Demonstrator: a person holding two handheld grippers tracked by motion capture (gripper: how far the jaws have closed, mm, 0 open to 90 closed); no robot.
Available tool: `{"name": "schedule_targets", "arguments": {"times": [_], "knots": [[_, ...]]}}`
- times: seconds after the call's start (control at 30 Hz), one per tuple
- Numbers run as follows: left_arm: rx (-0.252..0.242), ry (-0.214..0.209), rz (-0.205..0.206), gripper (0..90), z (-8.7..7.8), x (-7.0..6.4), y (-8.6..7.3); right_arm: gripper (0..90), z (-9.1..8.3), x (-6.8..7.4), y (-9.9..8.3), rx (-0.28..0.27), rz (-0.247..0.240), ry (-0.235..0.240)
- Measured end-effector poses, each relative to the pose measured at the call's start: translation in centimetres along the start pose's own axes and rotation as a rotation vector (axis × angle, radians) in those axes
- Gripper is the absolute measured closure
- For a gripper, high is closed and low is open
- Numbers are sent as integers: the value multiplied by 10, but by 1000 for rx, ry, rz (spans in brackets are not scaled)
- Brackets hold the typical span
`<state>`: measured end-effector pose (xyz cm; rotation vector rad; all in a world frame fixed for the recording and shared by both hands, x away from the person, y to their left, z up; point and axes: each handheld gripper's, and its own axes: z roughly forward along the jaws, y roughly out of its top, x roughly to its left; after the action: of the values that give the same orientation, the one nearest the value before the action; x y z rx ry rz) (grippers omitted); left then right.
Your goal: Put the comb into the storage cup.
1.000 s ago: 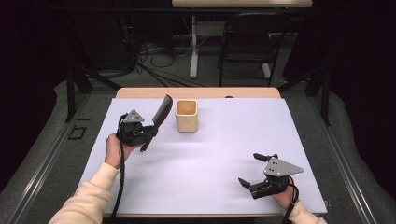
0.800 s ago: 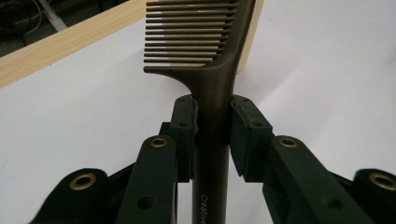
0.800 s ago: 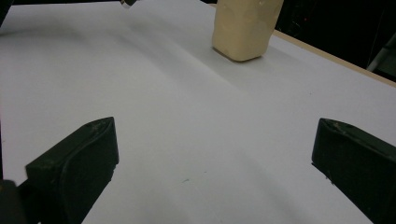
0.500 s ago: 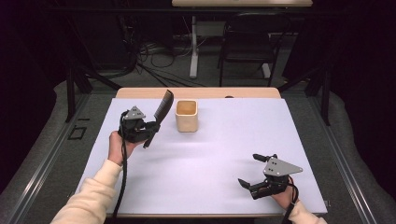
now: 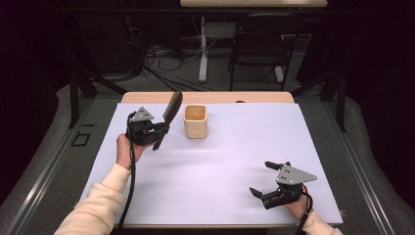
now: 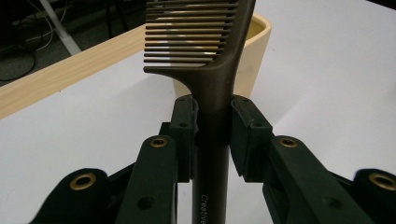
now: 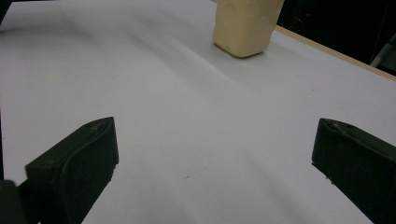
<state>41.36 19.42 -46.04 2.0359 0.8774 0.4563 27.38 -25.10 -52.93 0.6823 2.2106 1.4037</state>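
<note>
At the lower right of the high view the right gripper (image 5: 266, 178) rests low over the white table (image 5: 235, 161), its jaws spread wide with nothing between them. Farther up, left of centre, the left gripper (image 5: 157, 131) is clamped on the handle of a dark brown comb (image 5: 169, 115), a slim tail comb with fine even teeth and small pale lettering on its handle, held tilted with the toothed end rising toward the upper centre. Just beyond it stands a cream square cup (image 5: 195, 121), near the table's far edge.
</note>
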Motion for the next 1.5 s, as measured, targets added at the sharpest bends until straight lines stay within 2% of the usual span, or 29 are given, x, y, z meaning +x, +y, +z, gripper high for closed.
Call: {"name": "schedule_targets", "arguments": {"times": [0.2,1.5], "knots": [[-22,10,-4,724,-1,1,4,1,0,0,0,3,2,3],[-60,28,-13,725,9,6,26,1,0,0,0,4,3,1]]}}
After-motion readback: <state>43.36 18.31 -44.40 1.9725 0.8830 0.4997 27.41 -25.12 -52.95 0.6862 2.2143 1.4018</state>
